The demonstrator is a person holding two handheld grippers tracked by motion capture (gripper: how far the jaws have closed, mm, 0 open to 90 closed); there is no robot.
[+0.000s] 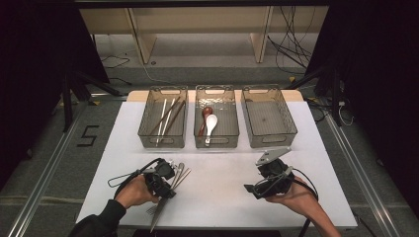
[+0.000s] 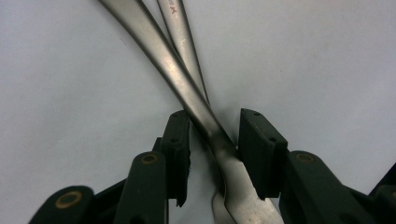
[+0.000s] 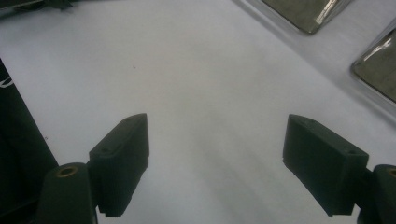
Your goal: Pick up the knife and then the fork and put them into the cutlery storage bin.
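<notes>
Two crossed metal utensil handles (image 2: 187, 88) are seen between the jaws of the left gripper (image 2: 215, 149); pad contact cannot be confirmed. The right gripper (image 3: 215, 163) is held wide apart, with bare white table (image 3: 196, 84) ahead of it.

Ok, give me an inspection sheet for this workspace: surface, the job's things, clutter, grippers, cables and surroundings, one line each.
Surface: white table, flat, no spills seen.
Job's things: two metal utensils lying crossed at the front left; one looks like a fork, the other's kind is hard to tell.
Sorted things: left bin holds chopsticks, middle bin holds a brown spoon and a white spoon, right bin holds nothing.
Clutter: nothing seen.
Grippers: left gripper straddles the upper utensil's neck, right-hand pad against it, the other with a sliver of gap; right gripper wide open over bare table.
Cables: one trails from each gripper; loose cables on the floor behind.
Surroundings: dark curtains, floor rails, wooden furniture legs behind.
</notes>
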